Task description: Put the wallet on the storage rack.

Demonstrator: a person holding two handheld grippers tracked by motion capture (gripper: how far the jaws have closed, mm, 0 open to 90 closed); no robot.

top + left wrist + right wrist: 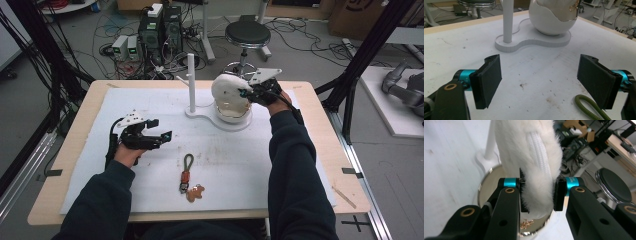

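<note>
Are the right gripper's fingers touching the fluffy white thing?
Touching. In the right gripper view the fingers press into both sides of the fluffy white thing, denting its fur.

My counter (75,150) is a pale wooden top, and a white mat (240,165) covers nearly all of it, leaving bare wood along the edges. The mat is scuffed and flecked with small brown marks. Toward twelve o'clock a flat white stand base (212,119) lies on the mat; a white post (191,82) rises upright from its left lobe, and a white egg-shaped holder (232,112) sits on its right lobe. Near six o'clock a keychain (187,175) lies flat, its olive cord loop pointing toward twelve, with a brown bear charm (196,193) touching its lower end.
</note>
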